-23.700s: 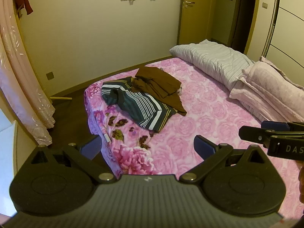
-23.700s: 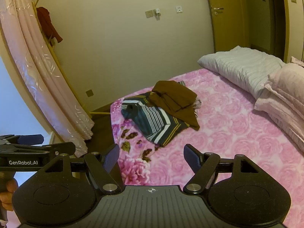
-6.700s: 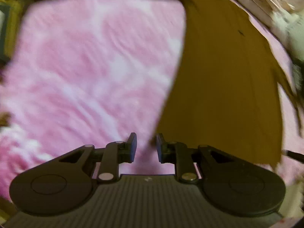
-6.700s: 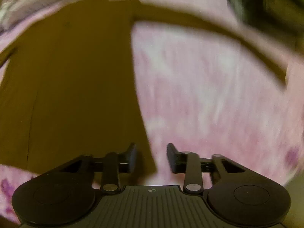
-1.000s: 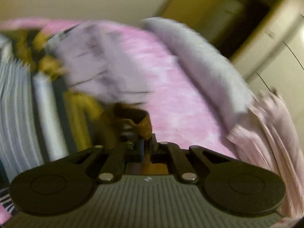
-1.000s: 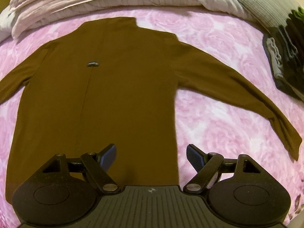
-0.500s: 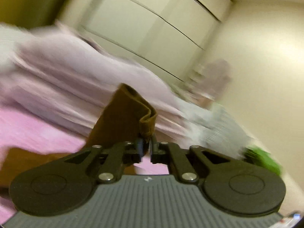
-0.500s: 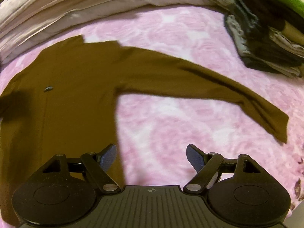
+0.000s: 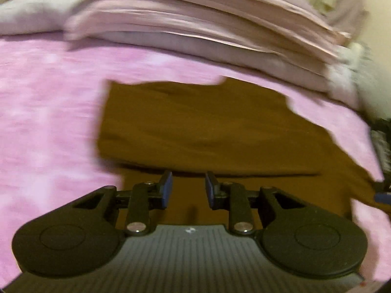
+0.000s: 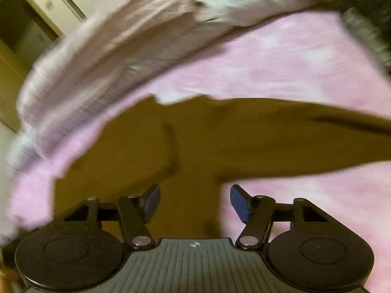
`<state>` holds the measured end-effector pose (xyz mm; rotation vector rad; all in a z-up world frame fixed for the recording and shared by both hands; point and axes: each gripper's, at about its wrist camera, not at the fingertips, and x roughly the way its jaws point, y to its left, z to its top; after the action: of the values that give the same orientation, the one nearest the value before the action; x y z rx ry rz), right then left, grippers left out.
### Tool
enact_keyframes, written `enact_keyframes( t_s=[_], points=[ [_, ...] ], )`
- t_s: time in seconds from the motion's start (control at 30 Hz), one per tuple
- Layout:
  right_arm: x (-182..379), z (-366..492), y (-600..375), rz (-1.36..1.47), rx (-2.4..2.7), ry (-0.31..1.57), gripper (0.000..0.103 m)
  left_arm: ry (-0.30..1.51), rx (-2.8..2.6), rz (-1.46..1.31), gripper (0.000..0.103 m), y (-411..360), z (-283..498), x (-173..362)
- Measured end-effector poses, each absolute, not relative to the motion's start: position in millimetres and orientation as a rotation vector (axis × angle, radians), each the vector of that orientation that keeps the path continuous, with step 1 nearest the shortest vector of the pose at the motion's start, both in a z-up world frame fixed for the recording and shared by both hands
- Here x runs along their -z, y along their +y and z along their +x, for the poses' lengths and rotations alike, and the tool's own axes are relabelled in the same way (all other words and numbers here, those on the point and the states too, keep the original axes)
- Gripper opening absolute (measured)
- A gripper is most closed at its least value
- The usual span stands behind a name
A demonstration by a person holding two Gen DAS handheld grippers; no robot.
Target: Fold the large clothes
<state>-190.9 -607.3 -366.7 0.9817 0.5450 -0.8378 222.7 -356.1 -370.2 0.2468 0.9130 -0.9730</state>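
Observation:
A brown long-sleeved top [image 9: 220,131] lies spread on the pink flowered bedspread [image 9: 44,112]. One sleeve is folded across its chest in the left wrist view. My left gripper [image 9: 188,189] hovers over the folded part, its jaws opening with nothing between them. In the right wrist view the same brown top [image 10: 195,136] has its other sleeve [image 10: 330,131] stretched out to the right. My right gripper [image 10: 194,201] hangs above the top's right side near the armpit, its jaws closing from wide, with no cloth caught between them. Both views are blurred.
A stack of pale pink and grey bedding [image 9: 220,24] lies along the far side of the bed [image 10: 110,48]. Dark folded clothes [image 9: 381,146] sit at the right edge. A wardrobe and wall [image 10: 31,19] show at the upper left of the right wrist view.
My left gripper carried the sleeve cuff across, laid it over the top and let go. My right gripper swung left and lower toward the top's body, its jaws narrowing.

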Motion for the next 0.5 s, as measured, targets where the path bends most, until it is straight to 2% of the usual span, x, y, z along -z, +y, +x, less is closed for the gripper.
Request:
enact_keyframes(
  t_s=[0.1,0.23,0.3,0.37,0.5],
  points=[
    [401.8,-159.7,-629.2,1.145,0.768,0.431,0.058,0.895,0.903,0.252,0.024,-340.9,248.6,369.8],
    [444.5,-125.8,-649.4,1.235,0.856,0.437,0.051,0.898,0.91,0.239,0.024,-331.7,254.3,370.5],
    [442.4,-116.1,-651.9,1.2,0.888,0.382,0.002,0.914,0.935,0.249,0.024,-336.0,251.4,375.7],
    [426.7,-104.5,-652.7,1.131,0.866,0.384,0.001,0.922,0.966,0.267,0.024,-340.1,246.4,382.9],
    [357.9,-111.0,-634.2,0.888,0.868,0.229,0.001,0.894,1.033,0.293,0.024,-359.4,236.6,392.7]
  ],
)
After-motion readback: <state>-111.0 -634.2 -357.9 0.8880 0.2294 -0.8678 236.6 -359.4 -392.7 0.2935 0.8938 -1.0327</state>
